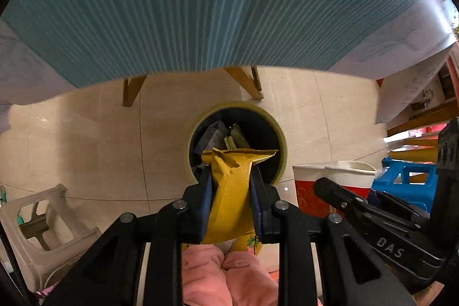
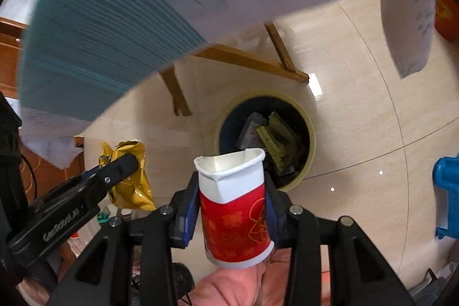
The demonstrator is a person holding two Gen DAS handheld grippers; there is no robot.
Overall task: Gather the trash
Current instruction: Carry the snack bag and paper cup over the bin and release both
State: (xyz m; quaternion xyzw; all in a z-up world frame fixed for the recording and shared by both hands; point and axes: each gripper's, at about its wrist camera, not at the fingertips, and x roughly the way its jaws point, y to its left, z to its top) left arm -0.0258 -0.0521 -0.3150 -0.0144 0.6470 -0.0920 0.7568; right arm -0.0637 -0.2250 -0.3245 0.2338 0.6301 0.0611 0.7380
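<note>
My left gripper (image 1: 231, 200) clamps a crumpled yellow foil snack wrapper (image 1: 229, 191), whose lower end is hidden behind the jaws. My right gripper (image 2: 232, 205) pinches a squashed red-and-white paper cup (image 2: 233, 208), with its base cut off by pink fabric below. Both grippers point steeply down, side by side, just short of a round olive-rimmed waste bin (image 2: 311, 134) on the tiled floor; its dark contents are hard to make out. Beyond it hangs a blurred teal ribbed cloth (image 1: 200, 5) over the wooden-legged bench (image 2: 246, 59).
</note>
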